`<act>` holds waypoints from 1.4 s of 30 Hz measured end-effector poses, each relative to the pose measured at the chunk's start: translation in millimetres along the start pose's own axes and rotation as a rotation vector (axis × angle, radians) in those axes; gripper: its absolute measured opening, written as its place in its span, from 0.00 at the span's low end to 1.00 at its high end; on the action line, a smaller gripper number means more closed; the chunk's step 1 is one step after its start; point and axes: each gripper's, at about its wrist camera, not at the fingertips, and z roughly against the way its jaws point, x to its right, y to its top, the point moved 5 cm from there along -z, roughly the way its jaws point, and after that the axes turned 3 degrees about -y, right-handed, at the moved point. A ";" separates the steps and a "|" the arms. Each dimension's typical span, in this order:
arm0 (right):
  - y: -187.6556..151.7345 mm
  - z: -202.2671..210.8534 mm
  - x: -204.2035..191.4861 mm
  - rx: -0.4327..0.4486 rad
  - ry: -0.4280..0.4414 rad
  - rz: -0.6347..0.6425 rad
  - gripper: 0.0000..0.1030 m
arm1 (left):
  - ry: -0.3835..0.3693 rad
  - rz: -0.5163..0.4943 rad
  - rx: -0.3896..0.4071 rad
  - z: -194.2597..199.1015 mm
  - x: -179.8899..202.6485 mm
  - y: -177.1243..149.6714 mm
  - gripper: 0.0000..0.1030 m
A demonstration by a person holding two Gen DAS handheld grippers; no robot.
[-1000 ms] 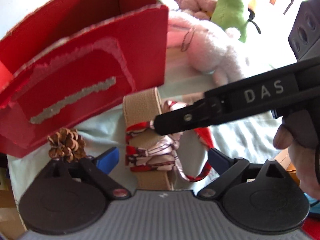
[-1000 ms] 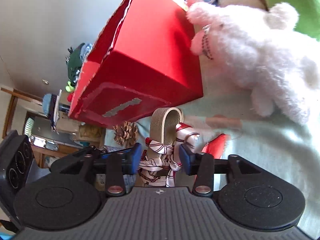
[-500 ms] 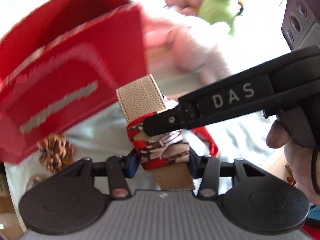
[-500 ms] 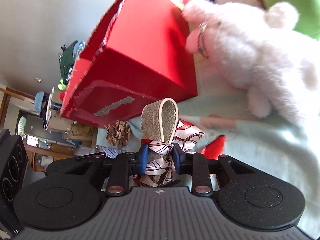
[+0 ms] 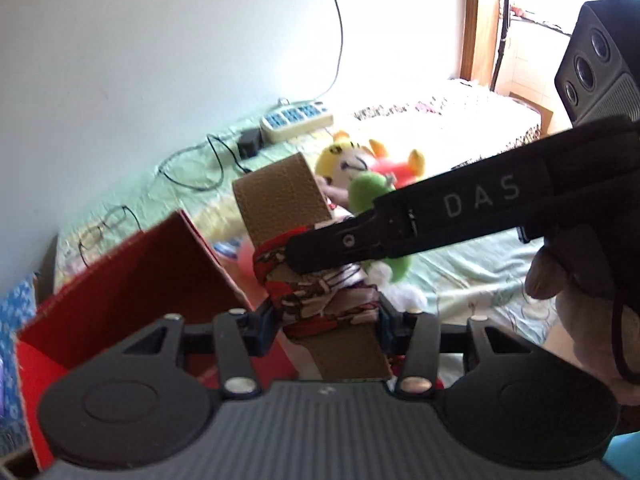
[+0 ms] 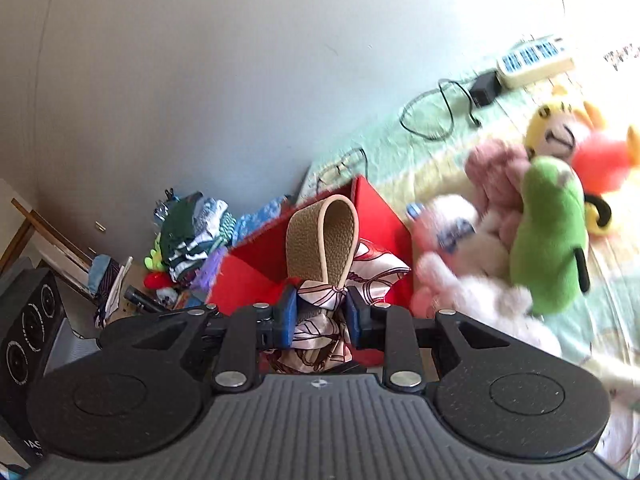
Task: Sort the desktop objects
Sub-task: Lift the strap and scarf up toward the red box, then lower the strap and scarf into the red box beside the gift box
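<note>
Both grippers clamp one tan leather strap [image 5: 280, 196] above the open red box [image 5: 132, 280], apparently sharing the floppy piece for a drop inside. The left gripper [image 5: 320, 322] pinches its scarf-wrapped middle; the right gripper [image 6: 318, 314] nips the knotted red-and-white scarf [image 6: 376, 266]. The strap loops upward, pebbled and stiff.

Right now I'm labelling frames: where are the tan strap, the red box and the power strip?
tan strap [image 6: 310, 236], right wrist view, loop's outer face.
red box [image 5: 132, 276], left wrist view, inner wall.
power strip [image 5: 298, 118], left wrist view, socket face.
</note>
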 end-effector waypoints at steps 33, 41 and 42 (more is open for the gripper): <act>-17.8 -260.2 -40.7 -0.613 -0.235 0.329 0.26 | -0.193 0.366 -0.521 -125.9 -181.6 -95.0 0.49; -30.4 -278.1 -27.2 -0.739 -0.269 0.254 0.28 | -0.233 0.432 -0.635 -143.0 -185.7 -106.1 0.51; -30.8 -278.6 -26.2 -0.743 -0.271 0.247 0.28 | -0.239 0.429 -0.637 -143.6 -185.5 -106.1 0.51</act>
